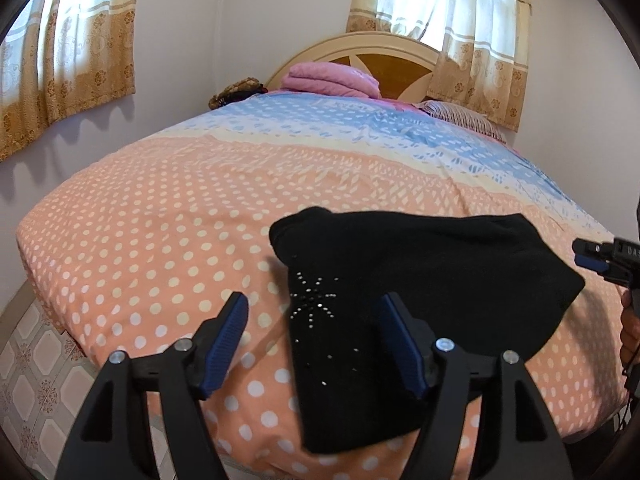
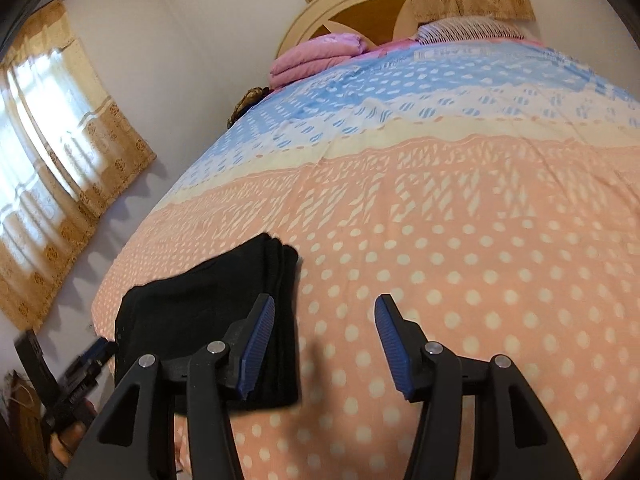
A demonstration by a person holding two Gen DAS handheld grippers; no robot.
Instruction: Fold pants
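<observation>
Black pants (image 1: 420, 280) with a sparkly stud pattern lie folded into a compact bundle near the foot of the bed; they also show in the right wrist view (image 2: 208, 320). My left gripper (image 1: 314, 344) is open and empty, hovering over the bundle's left edge. My right gripper (image 2: 324, 348) is open and empty, just right of the bundle, over the bedspread. The right gripper shows at the right edge of the left wrist view (image 1: 600, 258). The left gripper shows blurred at the lower left of the right wrist view (image 2: 92, 356).
The bed has an orange and blue dotted bedspread (image 1: 180, 208). A folded pink blanket (image 1: 332, 80) and a striped pillow (image 1: 464, 118) lie by the headboard (image 1: 360, 46). Curtained windows (image 1: 68, 44) flank the walls. Tiled floor (image 1: 28, 360) lies left of the bed.
</observation>
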